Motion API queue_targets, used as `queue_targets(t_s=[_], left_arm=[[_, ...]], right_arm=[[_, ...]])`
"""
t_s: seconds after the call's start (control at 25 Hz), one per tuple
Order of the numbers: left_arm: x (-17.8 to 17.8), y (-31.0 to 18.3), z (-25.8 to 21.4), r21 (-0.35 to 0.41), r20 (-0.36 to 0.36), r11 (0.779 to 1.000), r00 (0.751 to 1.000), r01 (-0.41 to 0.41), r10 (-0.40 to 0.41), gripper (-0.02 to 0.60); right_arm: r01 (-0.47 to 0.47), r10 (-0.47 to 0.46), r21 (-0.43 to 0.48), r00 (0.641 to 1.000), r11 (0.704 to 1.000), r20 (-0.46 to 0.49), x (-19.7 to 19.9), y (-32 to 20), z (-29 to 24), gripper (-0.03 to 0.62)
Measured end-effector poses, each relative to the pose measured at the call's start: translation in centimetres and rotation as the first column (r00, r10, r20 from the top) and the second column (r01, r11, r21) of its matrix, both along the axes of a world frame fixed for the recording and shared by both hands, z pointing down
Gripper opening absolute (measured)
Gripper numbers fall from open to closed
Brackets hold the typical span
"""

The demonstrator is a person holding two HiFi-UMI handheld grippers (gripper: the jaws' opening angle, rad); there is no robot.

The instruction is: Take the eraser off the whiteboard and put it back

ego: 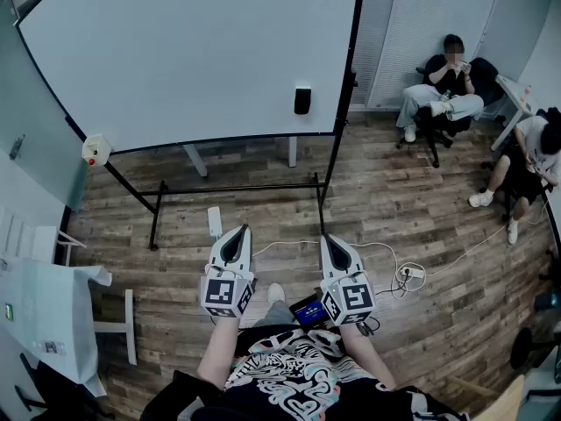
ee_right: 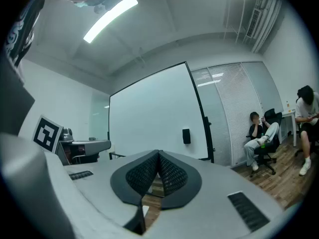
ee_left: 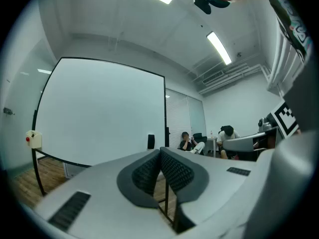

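- The left gripper (ego: 238,230) had its jaws pressed tip to tip with nothing between them.
- The right gripper (ego: 329,238) was likewise closed and empty.
- Both were held level and side by side, forearms reaching forward.
- The eraser (ego: 302,100) sat on the whiteboard (ego: 175,51), well ahead of the jaws and nearer the right pair.

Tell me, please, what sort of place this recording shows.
Most likely an office or meeting room. A large freestanding whiteboard has a dark eraser stuck near its right edge, slatted blinds cover the wall behind it, and a seated person waits on an office chair.
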State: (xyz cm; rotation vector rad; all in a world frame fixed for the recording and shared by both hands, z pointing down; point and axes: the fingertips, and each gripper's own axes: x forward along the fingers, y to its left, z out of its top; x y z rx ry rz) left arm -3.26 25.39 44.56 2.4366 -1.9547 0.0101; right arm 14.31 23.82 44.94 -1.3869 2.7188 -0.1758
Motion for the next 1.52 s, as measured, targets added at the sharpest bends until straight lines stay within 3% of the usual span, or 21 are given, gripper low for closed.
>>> queue_targets(t_s=[0.36,1.0,1.52], left_arm=[[-0.2,0.2,-0.3,0.013,-0.005,1.000,1.000,0.013,-0.013,0.028],[0.9,0.1,0.6,0.000,0.024,1.000,1.000,-0.003,0.003,0.028],[-2.1,-7.7,1.3,0.001,0.006,1.000,1.000,-0.012,0.012,0.028]], right_arm=[[0.025,-0.025,0.001,0.999,1.000,-0.037,-0.4,0.4,0.3,0.021],[-0.021,0.020,-0.020,1.000,1.000,-0.016,1.3,0.5,1.0,0.021],[-0.050,0.048,-0.038,0.997,0.998,-0.054,-0.4,-6.4,1.6,0.021]])
